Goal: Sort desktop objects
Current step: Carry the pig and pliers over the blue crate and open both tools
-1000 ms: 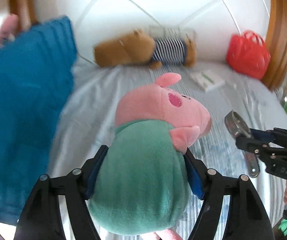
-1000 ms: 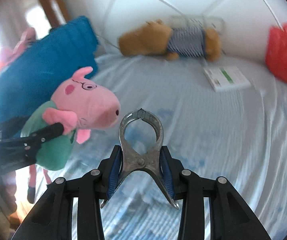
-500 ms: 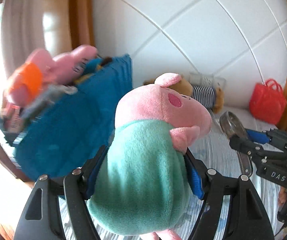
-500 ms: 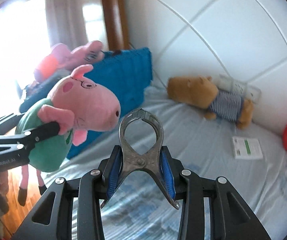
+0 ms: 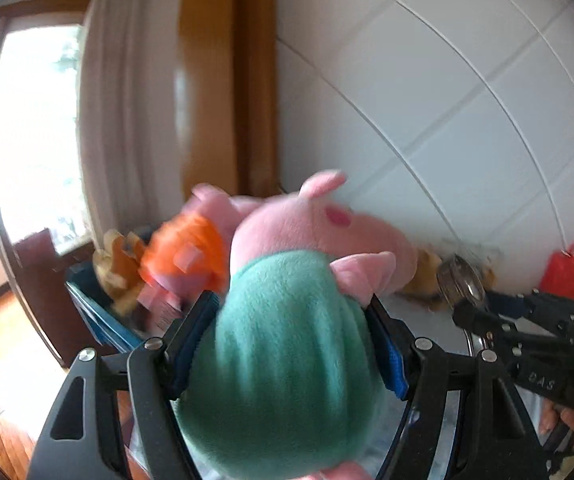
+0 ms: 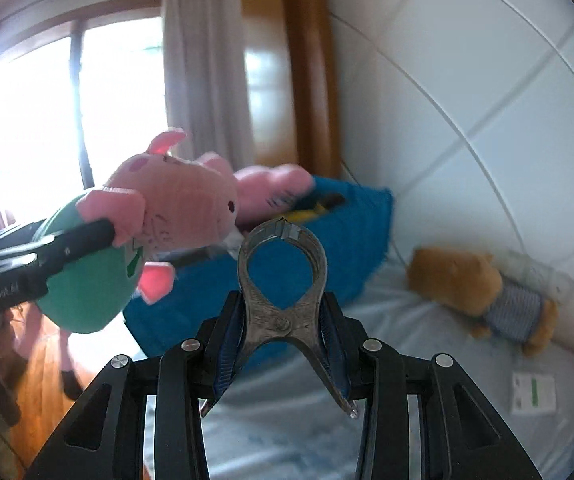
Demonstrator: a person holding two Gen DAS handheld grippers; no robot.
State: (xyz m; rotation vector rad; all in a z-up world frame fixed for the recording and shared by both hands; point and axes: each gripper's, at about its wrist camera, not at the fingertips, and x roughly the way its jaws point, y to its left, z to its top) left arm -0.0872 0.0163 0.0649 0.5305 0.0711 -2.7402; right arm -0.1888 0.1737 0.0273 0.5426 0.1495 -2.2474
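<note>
A pig plush [image 5: 287,360] with a pink head and green body fills the left wrist view, and my left gripper [image 5: 289,312] is shut on its body. In the right wrist view the same pig plush [image 6: 175,204] hangs at the left, above the near edge of a blue fabric bin [image 6: 339,232]. My right gripper [image 6: 283,312] is shut on a metal spring clamp [image 6: 283,280], whose ring end points at the bin. The clamp [image 5: 461,280] also shows at the right of the left wrist view.
The bin holds another pink plush in an orange dress [image 5: 191,248]. A brown bear in a striped shirt [image 6: 459,280], a white card [image 6: 535,392] and a red bag [image 5: 567,276] lie on the pale cloth. Wooden floor [image 6: 39,380] and a bright window are at the left.
Both grippers have risen and swung left, from over the cloth up to the top of the blue bin. The pig plush and the clamp stay gripped.
</note>
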